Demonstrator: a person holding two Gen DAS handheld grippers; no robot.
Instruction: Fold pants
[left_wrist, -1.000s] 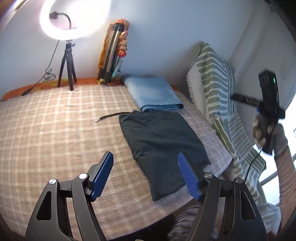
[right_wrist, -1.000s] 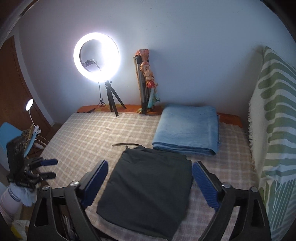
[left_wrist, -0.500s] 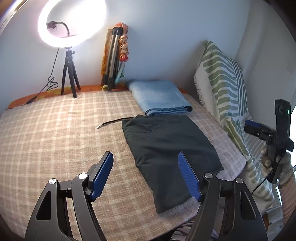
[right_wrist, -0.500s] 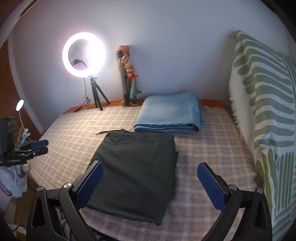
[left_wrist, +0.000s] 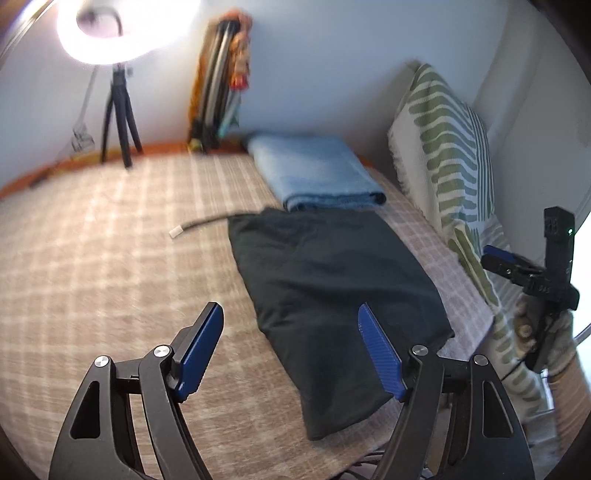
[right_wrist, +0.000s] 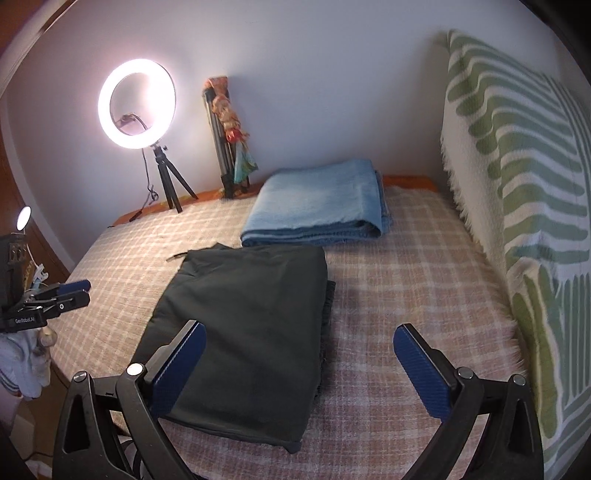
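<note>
The dark green pants (left_wrist: 332, 291) lie folded flat in a long rectangle on the checked bed cover (left_wrist: 110, 258); they also show in the right wrist view (right_wrist: 251, 325). A dark drawstring (left_wrist: 207, 223) trails out from their far end. My left gripper (left_wrist: 291, 347) is open and empty, held above the near end of the pants. My right gripper (right_wrist: 299, 365) is open and empty, above the pants' right edge near the front of the bed. Neither gripper touches the cloth.
A folded blue blanket (right_wrist: 321, 206) lies just behind the pants. A green-striped cushion (right_wrist: 517, 184) leans along the right side. A lit ring light on a tripod (right_wrist: 136, 110) and a folded tripod with a doll (right_wrist: 229, 129) stand at the far wall.
Both grippers have swung to the right and drawn a little nearer the bed. The right gripper has dropped lower in the left view. The pants have not moved.
</note>
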